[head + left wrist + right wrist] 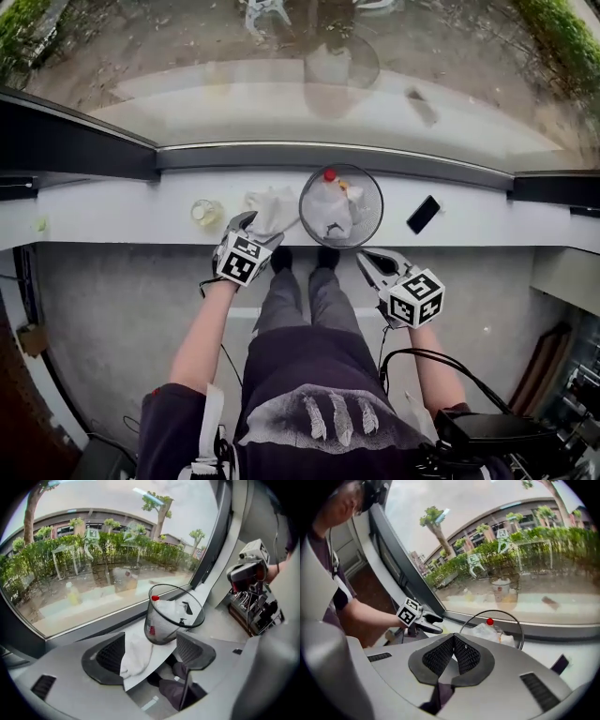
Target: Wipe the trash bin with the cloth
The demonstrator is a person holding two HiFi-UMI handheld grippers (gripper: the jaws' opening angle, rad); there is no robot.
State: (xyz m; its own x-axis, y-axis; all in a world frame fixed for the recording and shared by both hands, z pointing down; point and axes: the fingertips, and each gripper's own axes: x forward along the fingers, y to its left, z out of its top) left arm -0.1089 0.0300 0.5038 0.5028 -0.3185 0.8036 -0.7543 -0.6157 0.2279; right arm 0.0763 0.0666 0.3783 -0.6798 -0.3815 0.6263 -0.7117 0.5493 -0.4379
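Right gripper (453, 656) shut, empty, 5 o'clock of trash bin (306, 212) | left gripper (150, 651) wide open, cloth (136, 651) lined up between jaws, ungripped, 9 o'clock of bin | risk: a shallow pinch drags cloth off ledge (112, 211); unbraced bin likely tips.

Along the window ledge (122, 211), left to right: a small jar (204, 213), then the cloth (272, 208), then the trash bin (373, 228), and a phone (423, 214) apart on the right. The cloth lies just beside the bin's left side. Rubbish sits in the bin, with a bottle (328, 187) at its far rim. The left claw (261, 228) is at the ledge's near edge, the cloth's near end between its jaws. The right claw (366, 260) hangs nearer, off the ledge, near-right of the bin. The window (300, 94) stands behind everything.
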